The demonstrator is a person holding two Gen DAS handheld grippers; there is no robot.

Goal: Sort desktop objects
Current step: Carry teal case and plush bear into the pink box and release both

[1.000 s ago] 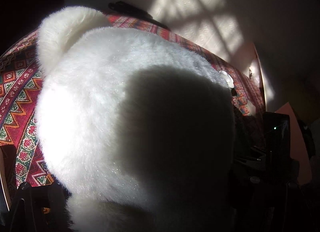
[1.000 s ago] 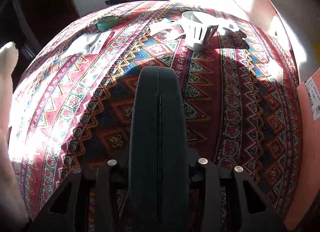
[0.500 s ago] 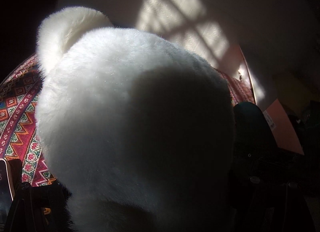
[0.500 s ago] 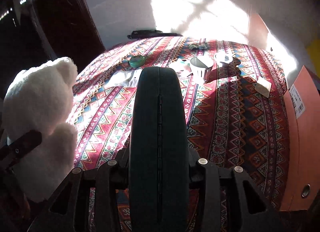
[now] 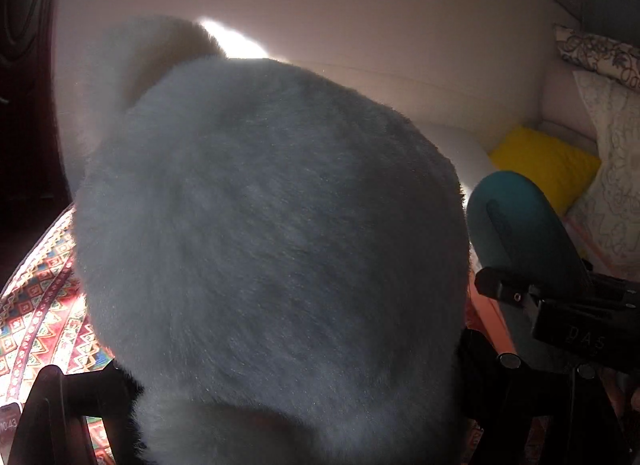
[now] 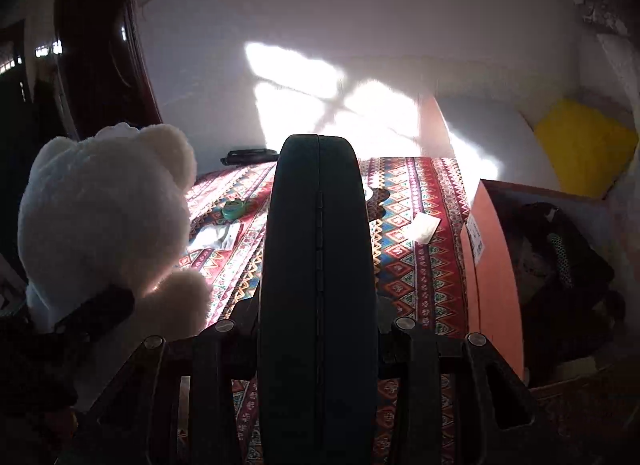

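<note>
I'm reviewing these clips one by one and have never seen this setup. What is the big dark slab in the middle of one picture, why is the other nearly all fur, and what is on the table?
No robot arm here: a person carries a two-finger gripper in each hand, each with a fisheye camera looking along its fingers.

The fur picture is the left camera. The left gripper holds a white teddy bear so close that it fills the view. The teal shape beside it is the right gripper.

The dark slab is the right gripper's two fingers pressed together, shut on nothing. That view shows the bear from the side, held up above the patterned tablecloth.

On the cloth lie a green round tin, a white packet and a small white paper. An orange box stands at the right edge.
</note>
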